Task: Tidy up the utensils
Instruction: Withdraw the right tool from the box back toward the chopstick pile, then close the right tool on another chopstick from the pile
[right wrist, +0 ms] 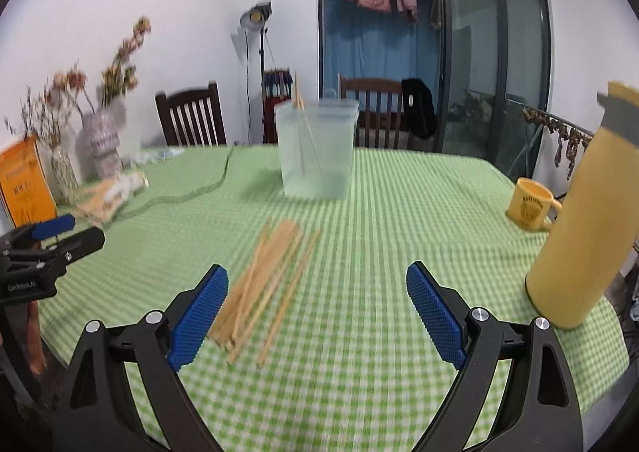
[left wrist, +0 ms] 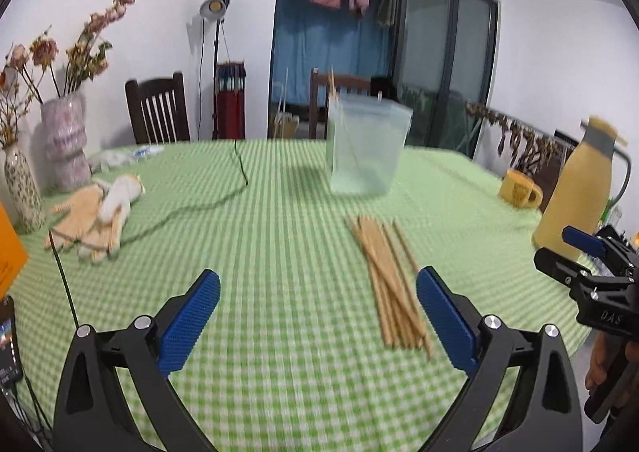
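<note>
At the left of the left wrist view lie pale cloth work gloves (left wrist: 94, 218) on the bench with the green and white checked cloth (left wrist: 279, 252). A thin black cable (left wrist: 191, 208) curls past them. At the bottom of this view the left gripper (left wrist: 317, 316) has its blue jaws wide apart with nothing between them. A bit right of the middle lies the pile of thin, light brown wooden chopsticks (left wrist: 393, 284), flat on the cloth, just beside the right-hand jaw. Above the pile, farther back, stands the see-through plastic tub (left wrist: 365, 146) with a few sticks already leaning inside. At the right edge are a yellow mug (left wrist: 519, 188) and a tall yellow jug (left wrist: 575, 192).

In the right wrist view the right gripper (right wrist: 317, 312) also has its jaws wide apart and empty, with the pile at lower left.

The sticks look light, stiff and smooth, so I think they could roll or slip. Pinching one near its middle seems best. They cross over each other, so taking just one may be tricky.

Both views are blurry. I cannot count the sticks, or tell how many are in the tub. The jug's base is cut off by the right gripper in the left wrist view.
</note>
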Demonstrator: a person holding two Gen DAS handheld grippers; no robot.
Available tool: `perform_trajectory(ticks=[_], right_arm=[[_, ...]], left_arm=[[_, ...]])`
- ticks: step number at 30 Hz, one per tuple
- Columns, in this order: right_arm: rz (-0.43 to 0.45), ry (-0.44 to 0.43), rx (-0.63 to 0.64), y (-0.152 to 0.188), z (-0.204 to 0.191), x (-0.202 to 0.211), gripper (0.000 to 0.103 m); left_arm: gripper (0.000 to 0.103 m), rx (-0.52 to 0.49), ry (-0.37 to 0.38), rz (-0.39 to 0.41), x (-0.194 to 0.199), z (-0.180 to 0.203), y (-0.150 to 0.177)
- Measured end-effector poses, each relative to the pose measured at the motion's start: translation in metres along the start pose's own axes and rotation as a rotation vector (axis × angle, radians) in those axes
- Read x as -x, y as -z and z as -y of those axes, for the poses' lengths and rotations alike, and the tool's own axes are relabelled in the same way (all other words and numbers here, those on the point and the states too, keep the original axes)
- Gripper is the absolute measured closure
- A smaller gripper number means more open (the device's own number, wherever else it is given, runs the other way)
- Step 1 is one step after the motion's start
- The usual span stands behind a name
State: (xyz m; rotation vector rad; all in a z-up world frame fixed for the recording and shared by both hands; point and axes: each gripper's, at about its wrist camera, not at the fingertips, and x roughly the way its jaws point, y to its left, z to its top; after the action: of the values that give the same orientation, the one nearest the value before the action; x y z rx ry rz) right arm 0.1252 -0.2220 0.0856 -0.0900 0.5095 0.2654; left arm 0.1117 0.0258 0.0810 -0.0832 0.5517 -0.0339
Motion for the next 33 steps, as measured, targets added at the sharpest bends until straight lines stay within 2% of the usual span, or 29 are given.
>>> perform_trajectory(ticks=[7,12,18,23,29,31,33], right_arm=[[-0.126,0.015,0.002,0.055,-0.006,-0.014,0.016],[-0.19,0.023,-0.021,0.079,-0.005,-0.019,0.016],[-0.229,0.041,-0.031,0.09,-0.001,-0.025,0.016],[-0.224,0.008,-0.029,0.084,-0.008,-0.036,0.017],[-0.238,-0.056,-0.007,0.07,-0.024,-0.063,0.043],[-0.255,-0.061,0.006,0.067,-0.029,-0.073,0.057],[-0.259,-0.06,0.015,0.064,-0.033,-0.079,0.062]], left_arm=[[0.008,-0.014,-0.011,-0.092,-0.02,-0.002,0.048],[0.007,-0.036,-0.007,-0.147,-0.027,-0.005,0.069],[0.007,-0.021,-0.001,-0.171,-0.033,-0.011,0.076],[0.007,-0.022,-0.004,-0.192,-0.041,-0.016,0.076],[0.008,0.016,0.029,-0.248,-0.062,-0.021,0.074],[0.007,0.017,0.032,-0.259,-0.069,-0.021,0.073],[0.007,0.017,0.03,-0.265,-0.074,-0.021,0.071]])
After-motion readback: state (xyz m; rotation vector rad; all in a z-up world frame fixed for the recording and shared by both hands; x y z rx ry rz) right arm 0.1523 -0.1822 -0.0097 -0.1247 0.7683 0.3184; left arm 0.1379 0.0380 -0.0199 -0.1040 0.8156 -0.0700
